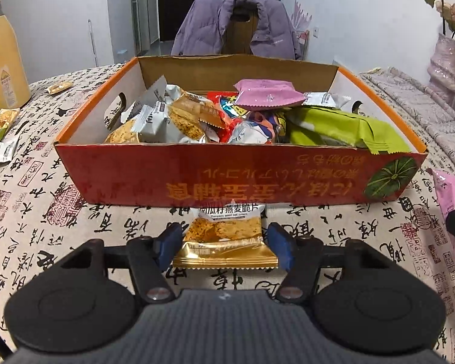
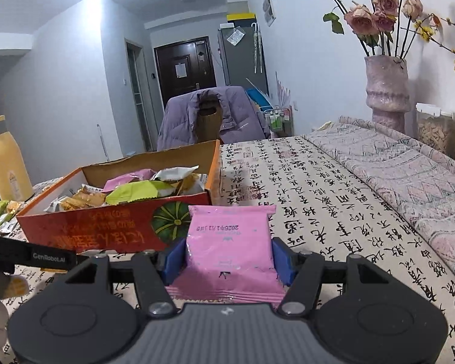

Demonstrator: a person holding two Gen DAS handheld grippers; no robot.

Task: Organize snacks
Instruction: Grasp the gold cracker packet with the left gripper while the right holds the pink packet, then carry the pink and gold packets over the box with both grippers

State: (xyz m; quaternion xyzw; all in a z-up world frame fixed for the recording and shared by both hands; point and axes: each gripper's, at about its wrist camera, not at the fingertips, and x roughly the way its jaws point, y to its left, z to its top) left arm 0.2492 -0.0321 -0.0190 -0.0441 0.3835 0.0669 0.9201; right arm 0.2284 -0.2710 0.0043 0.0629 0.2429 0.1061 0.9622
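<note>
- The left hand-held gripper (image 1: 224,242) is clamped on a gold snack packet (image 1: 224,239); its blue pads (image 1: 170,242) press the packet's two sides, and the packet's crimped bottom edge sticks out toward the camera.
- Just ahead of that gripper stands an open red cardboard box (image 1: 227,179) on the tabletop (image 1: 60,227), which is covered in a cloth printed with black calligraphy.
- The box is heaped with wrapped snacks: a pink packet (image 1: 267,95) on top at the back, a green packet (image 1: 345,130) hanging over the near right rim, grey and gold ones to the left.
- The gold packet sits low, just short of the box's front wall, not inside it.
- The right hand-held gripper (image 2: 227,261) grips a pink snack packet (image 2: 230,242), held upright between its blue pads (image 2: 174,261).
- From this gripper the box (image 2: 106,230) lies ahead and to the left; the pink packet overlaps the box's near right corner in the view, and I cannot tell whether they touch.
- More loose packets (image 1: 0,139) lie on the cloth far to the left of the left gripper, near a yellow bottle (image 2: 6,157).
- Beyond the box a purple jacket (image 1: 236,27) hangs on a chair; a vase of roses (image 2: 386,88) stands far right.
</note>
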